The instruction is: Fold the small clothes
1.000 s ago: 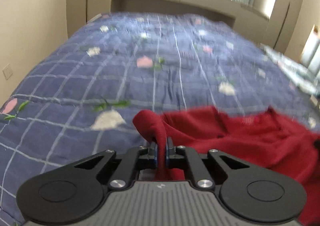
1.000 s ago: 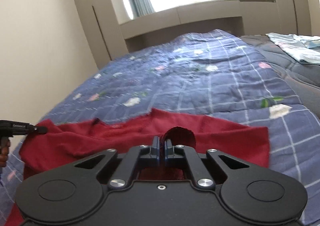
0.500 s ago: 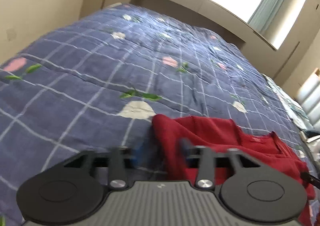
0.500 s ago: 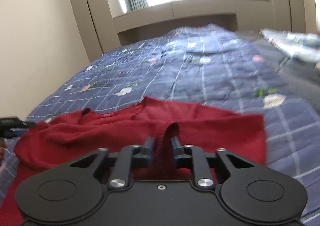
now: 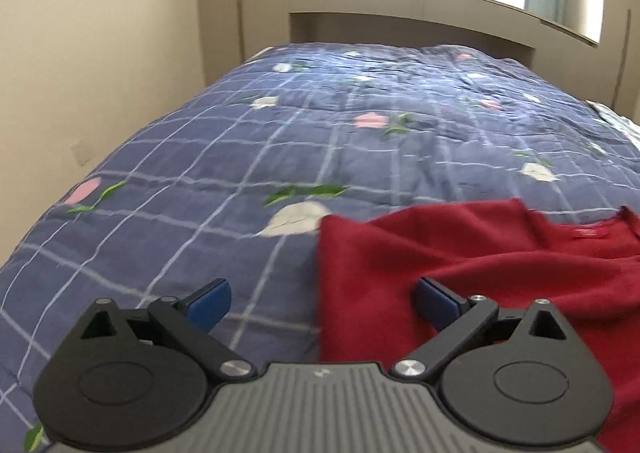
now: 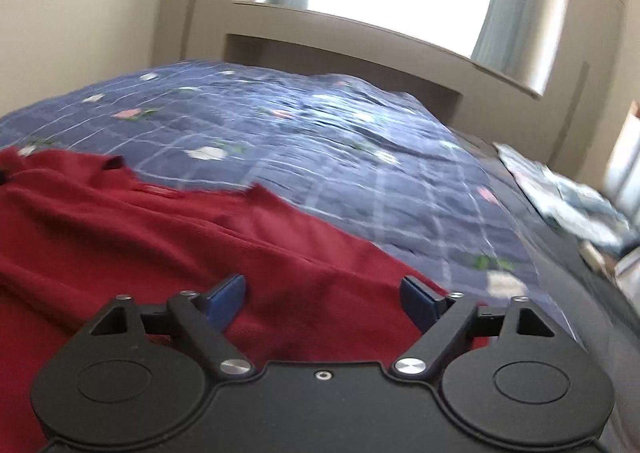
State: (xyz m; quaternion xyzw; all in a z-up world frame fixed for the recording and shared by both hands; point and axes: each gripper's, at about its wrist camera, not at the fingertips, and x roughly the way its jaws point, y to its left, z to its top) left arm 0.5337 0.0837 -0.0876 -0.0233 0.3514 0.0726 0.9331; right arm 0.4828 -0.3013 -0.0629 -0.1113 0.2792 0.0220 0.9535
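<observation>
A dark red garment [image 5: 460,265] lies spread on the blue checked quilt [image 5: 320,125], its left edge straight and its neckline label at the far right. My left gripper [image 5: 322,299] is open and empty, straddling that left edge just above the cloth. In the right wrist view the same red garment [image 6: 160,245] fills the lower left. My right gripper [image 6: 324,297] is open and empty over its right part, close to the cloth.
The quilt [image 6: 360,157] covers the bed up to a beige headboard [image 5: 400,21] under a bright window. A beige wall [image 5: 100,53] runs along the left side. Light blue folded clothes [image 6: 568,197] lie on the grey cover at the right.
Both grippers were shut on pinches of the red garment a second ago. Both have since opened and let the cloth go. The garment now lies flatter on the quilt.
</observation>
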